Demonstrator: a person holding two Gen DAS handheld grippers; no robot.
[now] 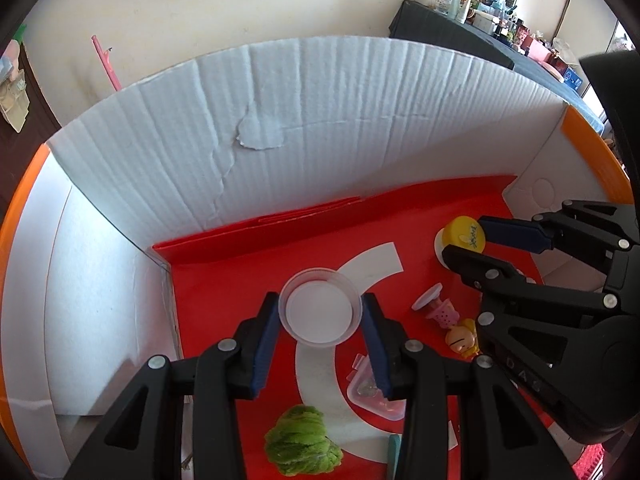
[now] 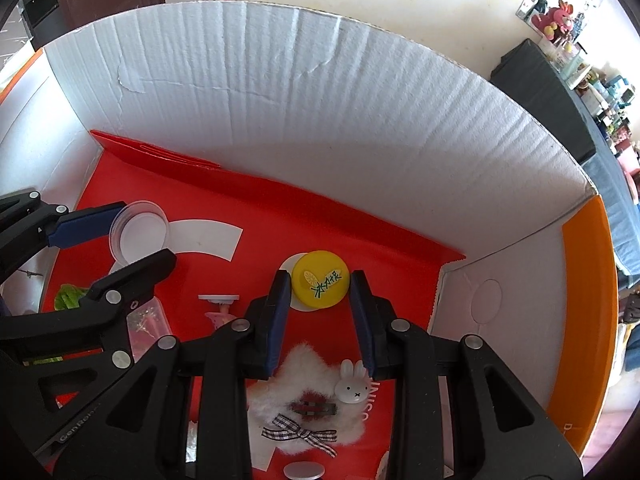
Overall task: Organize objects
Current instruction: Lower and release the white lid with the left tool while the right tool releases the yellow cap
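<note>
Inside the white cardboard box (image 1: 320, 112), on its red floor, the left hand-held gripper (image 1: 322, 312) clamps a clear round tub (image 1: 320, 307) between its blue pads. The right hand-held gripper (image 2: 320, 286) pinches a yellow-lidded jar (image 2: 319, 283) near the back-right corner — toys lie nearby.

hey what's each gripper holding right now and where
Left gripper pinches the clear round container by its sides. Right gripper pinches the yellow jar lid by its rim.

wall (image 1: 200, 4): standing pale and cream behind the cardboard box
pink pole (image 1: 106, 62): leaning against the wall, left end
dark table (image 1: 452, 32): sitting crowded with bottles at the wall's right
pink plush toy (image 2: 560, 18): sitting against the wall, above the table
</note>
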